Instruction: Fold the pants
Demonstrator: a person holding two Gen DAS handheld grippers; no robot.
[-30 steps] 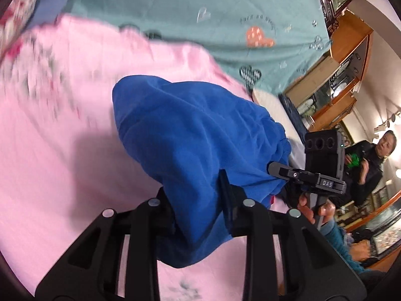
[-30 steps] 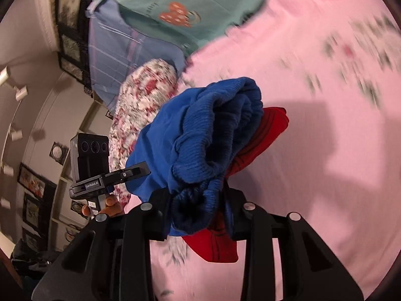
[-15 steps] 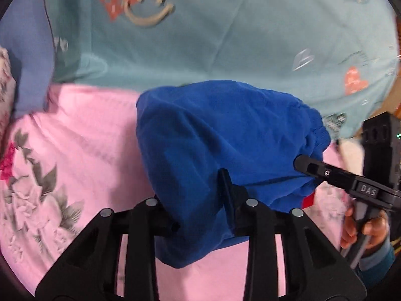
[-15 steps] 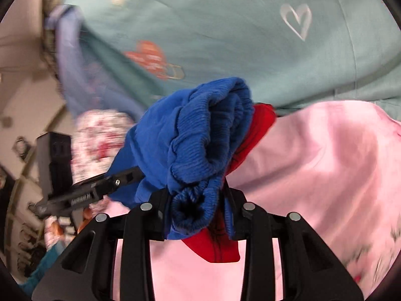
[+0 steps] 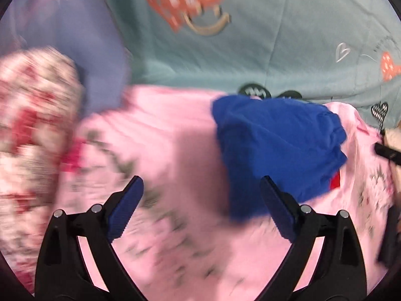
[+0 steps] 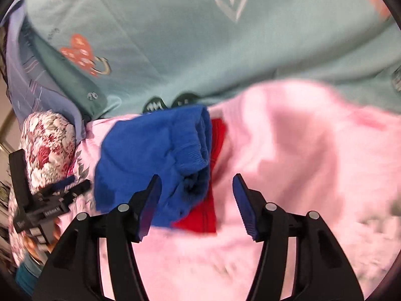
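The blue pants (image 6: 155,160) lie as a compact folded bundle on the pink floral blanket (image 6: 288,155) of the bed, close to the edge of the teal patterned sheet (image 6: 175,50). A red inner layer (image 6: 200,215) shows at the bundle's right side and near corner. The right gripper (image 6: 196,200) stands open and empty, its jaws spread to either side of the bundle's near ribbed edge, not touching cloth as far as can be seen. The left gripper (image 5: 200,208) is likewise open and holds nothing; the pants (image 5: 278,150) lie ahead and to its right, just beyond its right jaw. The right gripper is judged the nearer and better aligned. The bundle's long axis appears to run away from the grippers toward the sheet. A floral pillow (image 5: 32,130) sits to the left. Folding looks essentially complete.
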